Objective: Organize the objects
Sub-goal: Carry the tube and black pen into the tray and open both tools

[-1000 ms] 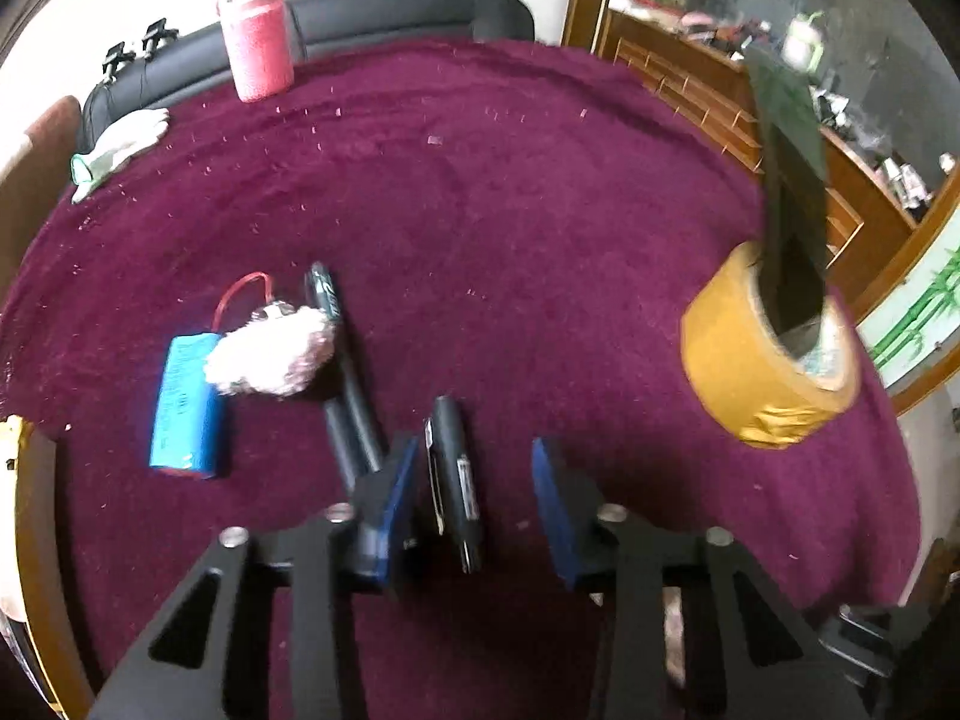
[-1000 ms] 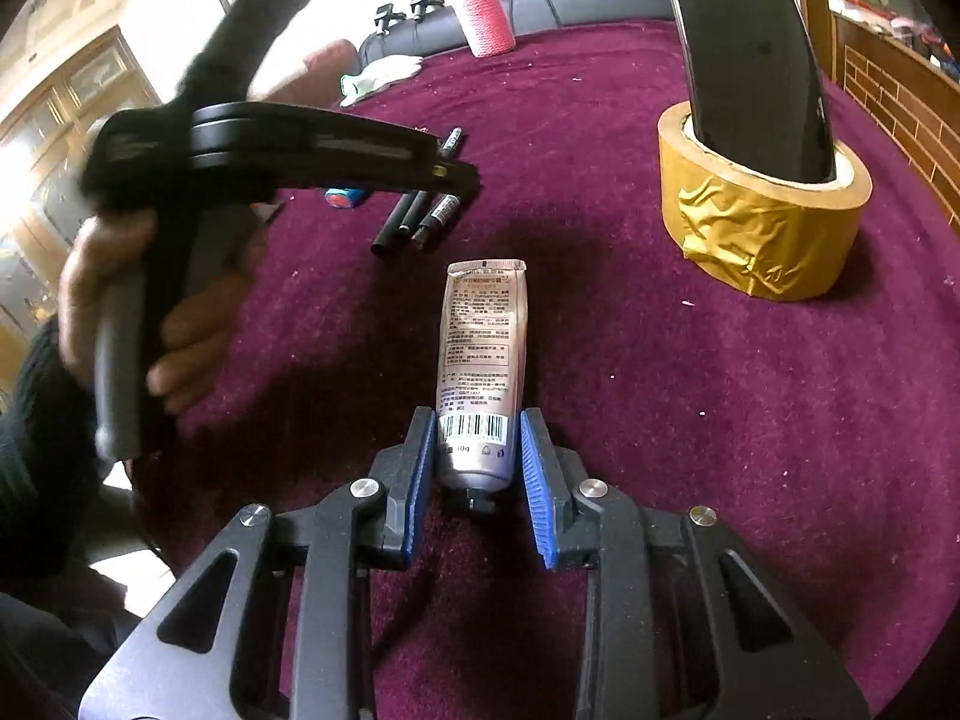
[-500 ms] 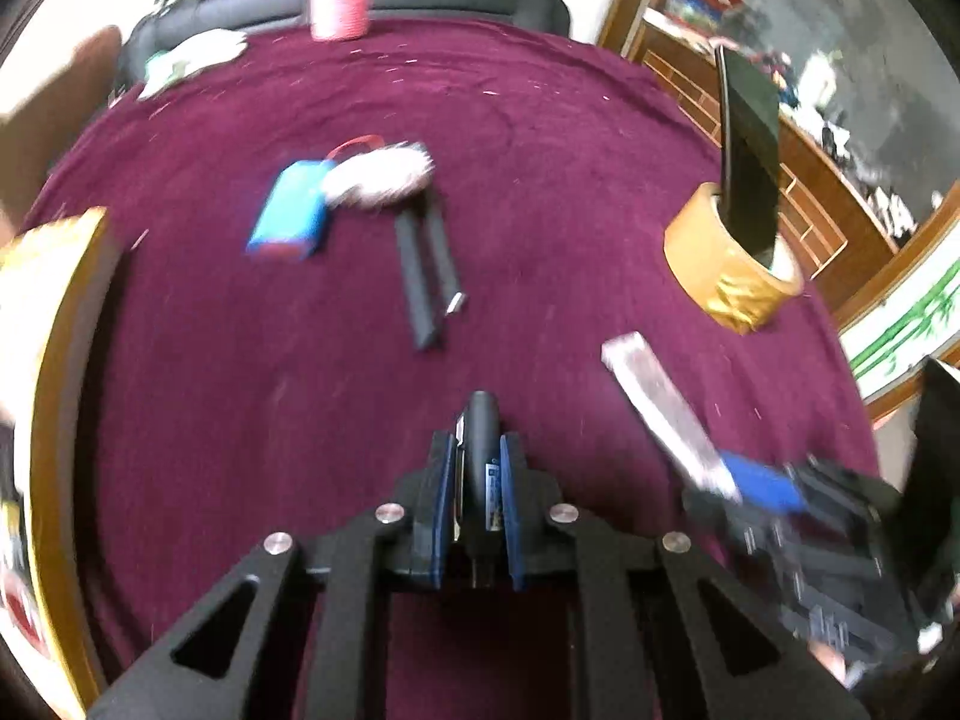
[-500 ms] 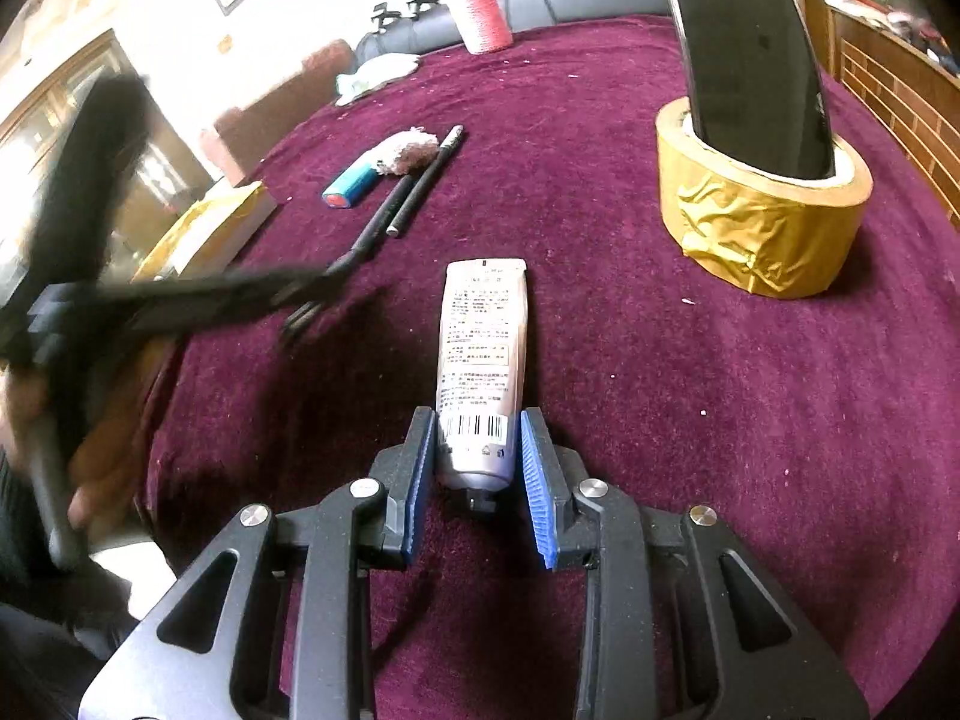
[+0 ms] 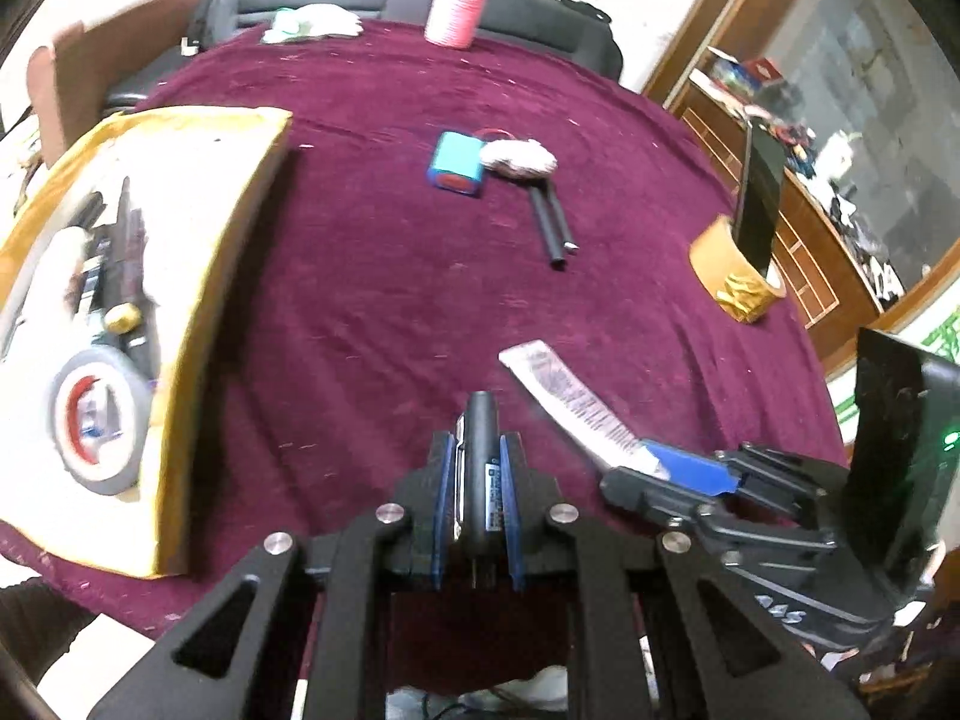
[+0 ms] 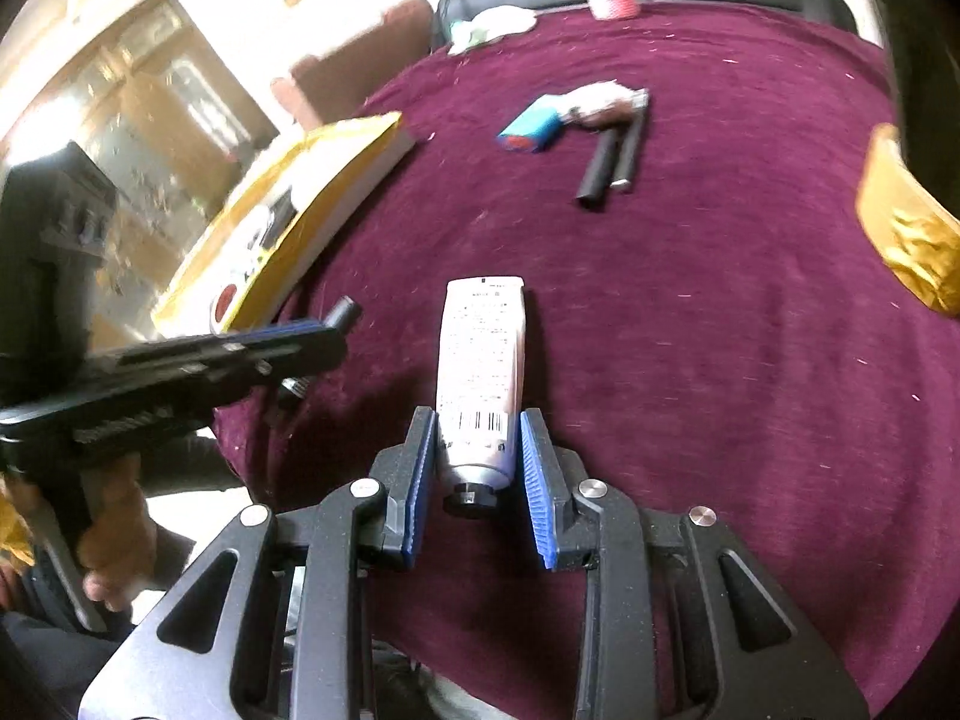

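Holding a black pen (image 5: 480, 468) lengthwise, the left hand-held gripper (image 5: 478, 480) sits nearest the yellow box (image 5: 198, 312), off to its left; right one (image 6: 480, 468) grips a tube (image 6: 480, 360).

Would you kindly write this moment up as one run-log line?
left gripper: shut on black marker | right gripper: shut on tube | yellow box: open at left

A plush, matt maroon cloth (image 5: 372, 276) covers the table, flecked with pale lint. At lower centre, a smooth plastic tube (image 6: 480, 372) with a printed label sits between ribbed blue pads (image 6: 537, 480). A glossy, crinkled tan tape roll (image 5: 735, 279) shines at right.
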